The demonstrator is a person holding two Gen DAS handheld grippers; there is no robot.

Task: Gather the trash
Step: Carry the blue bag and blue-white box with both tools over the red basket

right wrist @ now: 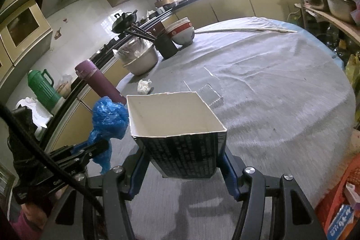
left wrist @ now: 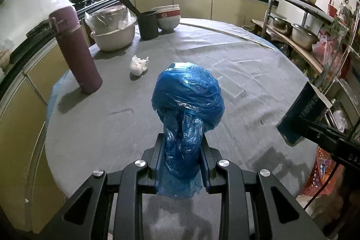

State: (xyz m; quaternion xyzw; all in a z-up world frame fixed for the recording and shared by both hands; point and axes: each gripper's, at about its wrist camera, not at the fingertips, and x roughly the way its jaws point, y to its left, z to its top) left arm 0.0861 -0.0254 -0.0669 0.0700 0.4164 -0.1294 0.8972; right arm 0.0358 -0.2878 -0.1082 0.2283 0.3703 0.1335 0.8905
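Left wrist: left tool (left wrist: 181, 150) clenched on blue bag (left wrist: 187, 91), up over bench (left wrist: 258, 64). Right tool (right wrist: 183, 161) gripping open box (right wrist: 177, 127) just beside; crumpled tissue (left wrist: 139, 65) lying near purple flask (left wrist: 75, 48).

One blue bag (left wrist: 187, 91), one open box (right wrist: 177, 127), one tissue wad (left wrist: 138, 65), one purple flask (left wrist: 75, 48)

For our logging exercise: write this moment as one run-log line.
left gripper: shut on blue plastic bag | right gripper: shut on open box | crumpled tissue: on table, uncollected
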